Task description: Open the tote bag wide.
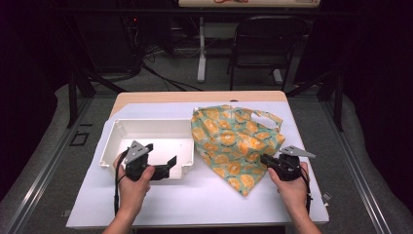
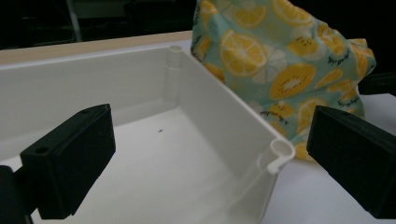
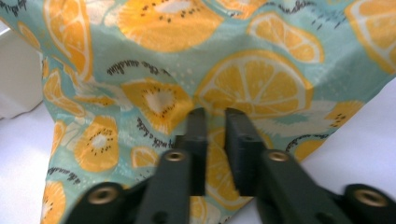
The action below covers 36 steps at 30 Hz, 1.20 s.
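Dark room beyond; white sheet over a wooden table point(image 1: 146, 97), chair point(image 1: 265, 44) behind. White tray point(image 1: 146, 131) at left of the sheet, fruit-print bag point(image 1: 234, 141) at right, touching the tray's right wall and spread flat, handles point(image 1: 265, 117) at the far edge

Left gripper point(image 1: 163, 165): over the tray's near right corner, jaws spread wide, holding nothing; in the left gripper view, one jaw over the tray floor, the other outside the wall, corner post between them

Right gripper point(image 1: 265, 160): at the bag's near right edge; in the right gripper view, jaws point(image 3: 215, 140) nearly together over the cloth, narrow gap between. Whether a fold is pinched there: cannot tell

Handling, judged:
- Bag: thin cloth, light, soft, limp; likely to sag and drape when lifted, not fragile, little slip between pads
- Best hold: an edge, a corner or a handle loop, where a pinch gathers a fold; flat middle hard to catch
- Tray: stiff plastic, light; hold by the wall
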Each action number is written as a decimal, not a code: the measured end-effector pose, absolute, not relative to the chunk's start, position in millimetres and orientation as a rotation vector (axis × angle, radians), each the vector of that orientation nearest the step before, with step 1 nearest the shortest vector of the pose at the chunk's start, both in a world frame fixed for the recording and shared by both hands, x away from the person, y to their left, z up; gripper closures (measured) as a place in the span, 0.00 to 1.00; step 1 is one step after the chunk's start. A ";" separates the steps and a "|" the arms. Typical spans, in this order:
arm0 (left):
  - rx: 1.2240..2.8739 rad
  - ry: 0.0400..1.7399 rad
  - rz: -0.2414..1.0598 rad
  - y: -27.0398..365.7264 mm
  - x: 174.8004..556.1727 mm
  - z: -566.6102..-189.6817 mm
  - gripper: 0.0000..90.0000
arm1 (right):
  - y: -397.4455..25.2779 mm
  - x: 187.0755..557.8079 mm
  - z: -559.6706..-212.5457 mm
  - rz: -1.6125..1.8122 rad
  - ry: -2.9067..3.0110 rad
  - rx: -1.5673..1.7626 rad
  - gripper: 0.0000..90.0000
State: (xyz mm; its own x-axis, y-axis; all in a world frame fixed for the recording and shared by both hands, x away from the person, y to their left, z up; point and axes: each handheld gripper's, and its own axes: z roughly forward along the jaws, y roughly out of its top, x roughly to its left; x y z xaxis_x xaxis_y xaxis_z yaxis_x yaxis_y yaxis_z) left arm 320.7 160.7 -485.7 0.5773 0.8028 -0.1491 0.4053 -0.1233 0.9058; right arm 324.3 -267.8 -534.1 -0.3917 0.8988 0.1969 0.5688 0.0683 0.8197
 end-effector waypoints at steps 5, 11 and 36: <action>1.752 0.996 0.457 126.4 344.5 -474.3 0.02 | -275.2 324.2 -533.5 1.288 1.965 1.483 1.00; 1.766 1.006 0.462 101.6 360.1 -468.5 0.01 | -278.0 321.2 -531.1 1.303 1.982 1.444 1.00; 1.759 1.095 0.448 40.9 389.8 -457.2 0.73 | -278.2 311.2 -528.0 1.327 1.968 1.390 0.83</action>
